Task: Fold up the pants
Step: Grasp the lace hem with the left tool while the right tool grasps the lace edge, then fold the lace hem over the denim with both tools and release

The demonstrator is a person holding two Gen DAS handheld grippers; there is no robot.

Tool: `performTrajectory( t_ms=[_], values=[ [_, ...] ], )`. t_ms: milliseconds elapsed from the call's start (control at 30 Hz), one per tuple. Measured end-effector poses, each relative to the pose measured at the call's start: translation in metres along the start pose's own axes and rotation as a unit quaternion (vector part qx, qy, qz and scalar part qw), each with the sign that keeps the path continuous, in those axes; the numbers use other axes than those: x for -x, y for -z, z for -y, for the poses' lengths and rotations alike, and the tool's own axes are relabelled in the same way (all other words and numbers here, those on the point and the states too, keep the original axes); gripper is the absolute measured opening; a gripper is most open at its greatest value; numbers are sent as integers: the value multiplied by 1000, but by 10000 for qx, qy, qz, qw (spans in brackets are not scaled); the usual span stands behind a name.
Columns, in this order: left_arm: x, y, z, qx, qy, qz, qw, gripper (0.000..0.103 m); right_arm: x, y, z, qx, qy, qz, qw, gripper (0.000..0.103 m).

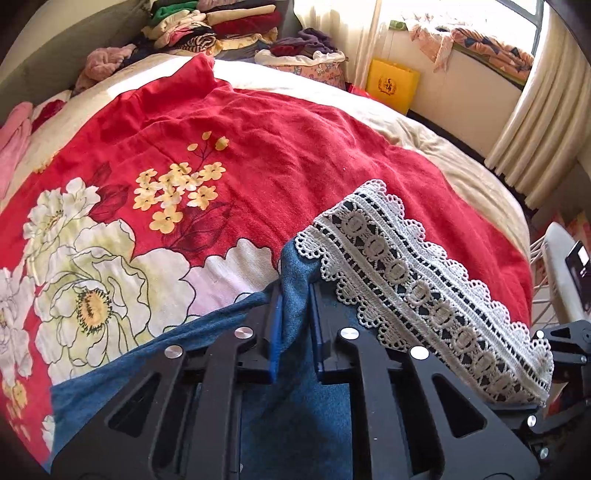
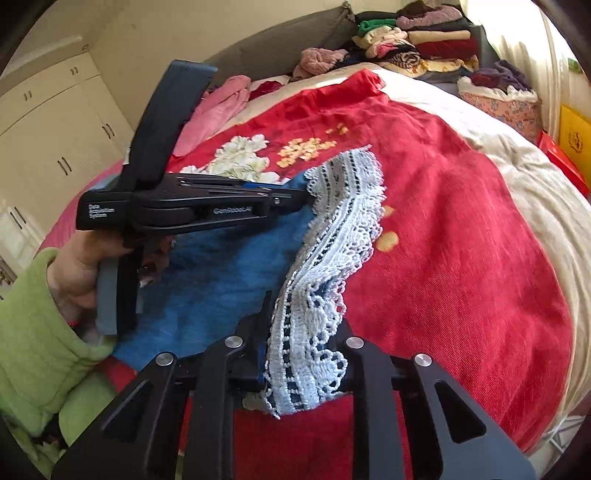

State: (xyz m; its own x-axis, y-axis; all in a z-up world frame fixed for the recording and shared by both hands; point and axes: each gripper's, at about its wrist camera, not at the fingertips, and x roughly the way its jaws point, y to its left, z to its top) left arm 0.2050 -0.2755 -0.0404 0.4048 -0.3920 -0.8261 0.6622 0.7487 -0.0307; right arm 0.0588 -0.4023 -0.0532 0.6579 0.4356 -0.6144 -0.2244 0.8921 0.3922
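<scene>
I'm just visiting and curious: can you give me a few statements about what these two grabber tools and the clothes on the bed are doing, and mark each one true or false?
1. The left gripper pinches blue denim of the pants. True.
2. The right gripper is open and holds nothing. False: it is shut on the lace hem.
3. The pants lie on a green sheet. False: a red floral bedspread.
4. Folded clothes are stacked at the far end of the bed. True.

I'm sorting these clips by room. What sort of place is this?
Most likely a bedroom in a home: a bed with a red flowered cover, piles of folded clothes at its head, and cream wardrobe doors along one wall.
</scene>
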Motion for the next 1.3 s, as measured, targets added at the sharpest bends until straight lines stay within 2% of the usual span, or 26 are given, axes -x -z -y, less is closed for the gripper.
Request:
performTrajectory(
  t_ms=[200,333,500,533,600,667,767,833,900,1000,1133,1200,1300],
  values=[
    [24,7,-24,488,343,268,9979,4,11,-21,-44,499,-311,159,9981,18],
    [48,17,-48,818,407,487,9946,4,4,-34,-84,901,-499,172,9945,18],
    [72,46,-92,1264,233,680,9894,7,-23,-35,-136,1495,-632,-107,9867,18],
    [77,57,-105,1414,136,694,9874,12,-30,-33,-146,1603,-626,-183,9849,18],
    [85,74,-125,1744,125,715,9820,19,-46,-26,-165,1808,-622,-337,9810,18],
    [99,98,-149,2161,64,795,9731,21,-58,-17,-184,2056,-585,-433,9759,18],
    [133,136,-173,2531,-338,1136,9601,23,-70,-4,-205,2399,-472,-516,9683,18],
    [151,156,-181,2690,-428,1301,9534,31,-77,4,-219,2621,-418,-569,9625,18],
    [169,178,-190,2938,-424,1438,9440,31,-85,10,-228,2741,-409,-659,9586,19],
    [182,195,-193,3118,-390,1515,9372,32,-93,22,-240,2798,-533,-800,9552,25],
    [176,198,-193,3202,-272,1407,9365,35,-83,30,-256,2998,-1053,-834,9445,50],
    [171,197,-190,3240,-113,1380,9359,37,-68,29,-257,3022,-1241,-738,9422,53],
    [161,189,-186,3282,155,1296,9355,40,-45,22,-243,2895,-1209,-507,9482,58]
  ],
)
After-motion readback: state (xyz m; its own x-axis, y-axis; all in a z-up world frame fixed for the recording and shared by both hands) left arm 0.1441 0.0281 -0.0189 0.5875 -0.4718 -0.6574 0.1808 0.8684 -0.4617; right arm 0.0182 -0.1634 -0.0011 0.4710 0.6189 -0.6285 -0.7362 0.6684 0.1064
